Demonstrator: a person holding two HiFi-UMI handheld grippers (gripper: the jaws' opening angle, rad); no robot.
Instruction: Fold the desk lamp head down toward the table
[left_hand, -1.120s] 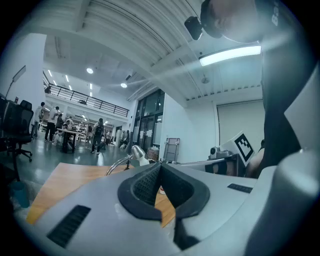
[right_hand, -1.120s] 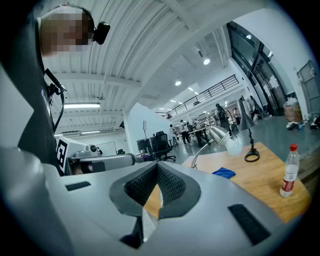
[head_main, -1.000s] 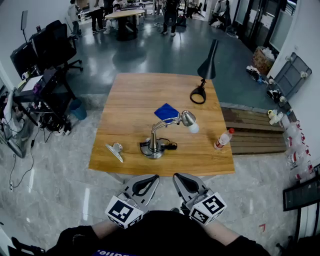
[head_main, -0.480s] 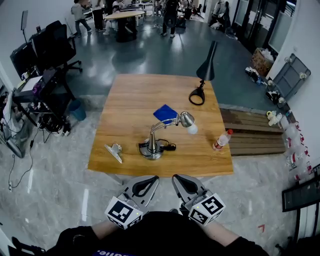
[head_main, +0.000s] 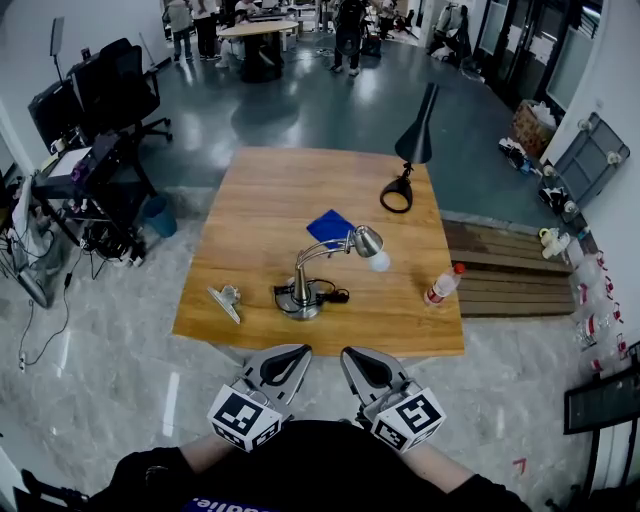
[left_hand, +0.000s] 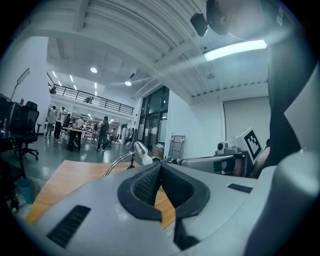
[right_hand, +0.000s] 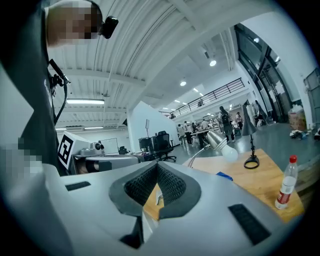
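Observation:
A silver desk lamp (head_main: 318, 268) stands on the wooden table (head_main: 260, 200), near its front middle. Its round base (head_main: 299, 300) has a black cord coiled around it, its arm curves up to the right, and its head (head_main: 368, 243) with a white bulb (head_main: 379, 262) points right and slightly down. The lamp head (left_hand: 141, 152) also shows in the left gripper view, and again as the lamp head (right_hand: 220, 143) in the right gripper view. My left gripper (head_main: 291, 350) and right gripper (head_main: 346, 353) are both shut and empty, held side by side in front of the table's near edge, apart from the lamp.
A black lamp (head_main: 408, 152) stands at the table's far right. A blue cloth (head_main: 331, 226) lies behind the silver lamp, a metal clip (head_main: 227, 299) at front left, a bottle (head_main: 441, 284) at front right. Office chairs (head_main: 105, 95) and people are beyond the table.
The head view has shifted slightly; the table sits a little lower left in frame. Both grippers stay shut and in place before the table edge.

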